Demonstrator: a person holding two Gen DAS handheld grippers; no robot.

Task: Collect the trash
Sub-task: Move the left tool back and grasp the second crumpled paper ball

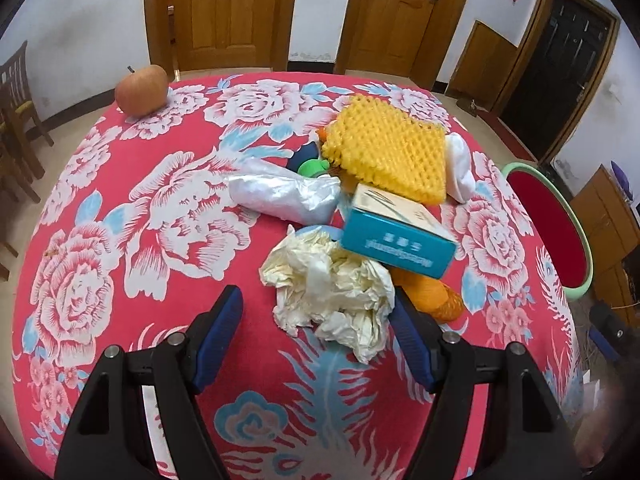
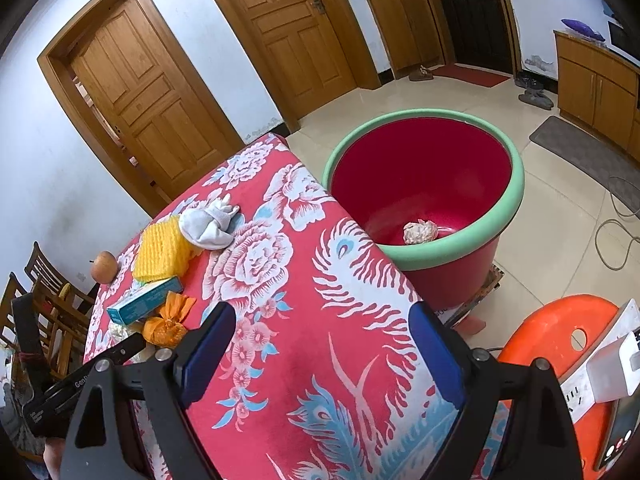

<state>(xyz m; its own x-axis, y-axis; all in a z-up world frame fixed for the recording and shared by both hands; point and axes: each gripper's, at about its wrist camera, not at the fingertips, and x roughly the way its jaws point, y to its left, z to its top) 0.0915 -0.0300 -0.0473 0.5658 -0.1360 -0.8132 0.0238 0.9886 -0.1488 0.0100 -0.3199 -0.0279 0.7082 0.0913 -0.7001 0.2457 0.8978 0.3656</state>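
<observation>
The red bin point(image 2: 424, 204) with a green rim is standing off the table's right edge, holding one crumpled wad point(image 2: 419, 232); the left gripper point(image 1: 316, 316) is hanging spread apart around crumpled paper point(image 1: 332, 288); the right gripper point(image 2: 322, 336) is gaping wide over the floral tablecloth point(image 2: 304, 280), gripping nothing.
</observation>
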